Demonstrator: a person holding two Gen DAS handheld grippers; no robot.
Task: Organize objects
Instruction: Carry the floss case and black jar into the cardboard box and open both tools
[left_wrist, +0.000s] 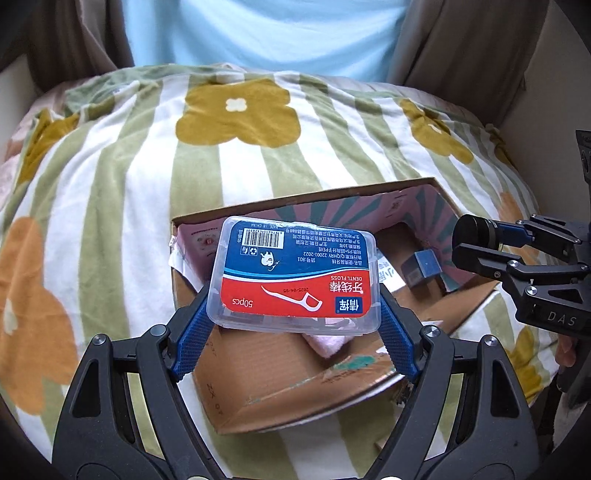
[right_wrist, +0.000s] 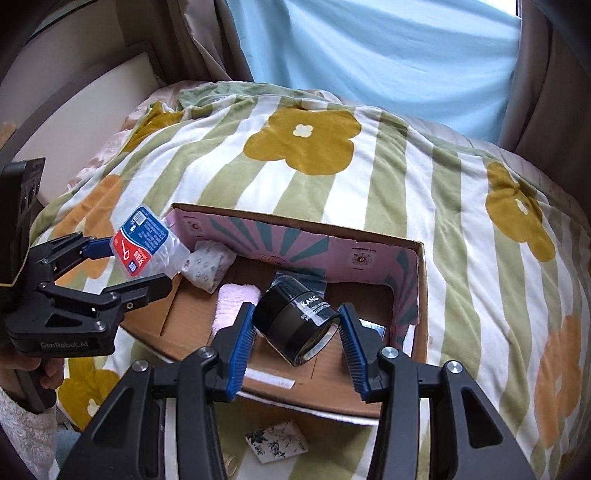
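The bed (right_wrist: 424, 177), under a striped flowered blanket, carries an open cardboard box (right_wrist: 419, 280) near its front edge; this is where both held things look bound. Already inside lie a patterned pouch (right_wrist: 207, 267) in the far left corner, a pink cloth (right_wrist: 236, 299) beside it, and a small blue box (left_wrist: 424, 267) against the right wall.

The left gripper (left_wrist: 295, 321) has its fingers clamped on the sides of a clear floss case (left_wrist: 295, 273), held flat above the box's left half. The right gripper (right_wrist: 297, 332) has its fingers pressed on a black jar (right_wrist: 295, 321), which lies tilted with its glossy end toward the camera, above the box's middle.

To do this step well, I would lower each thing over bare cardboard, not onto the cloth or pouch. The case suits the front left corner, set down flat before the fingers part. The jar is round and would likely roll if let go on its side, so turn it upright, or rest it against the right wall short of the blue box. The two grippers are near each other, so lower one at a time.

A small floral packet (right_wrist: 277, 441) on the blanket by the box's front edge is not yet put away.
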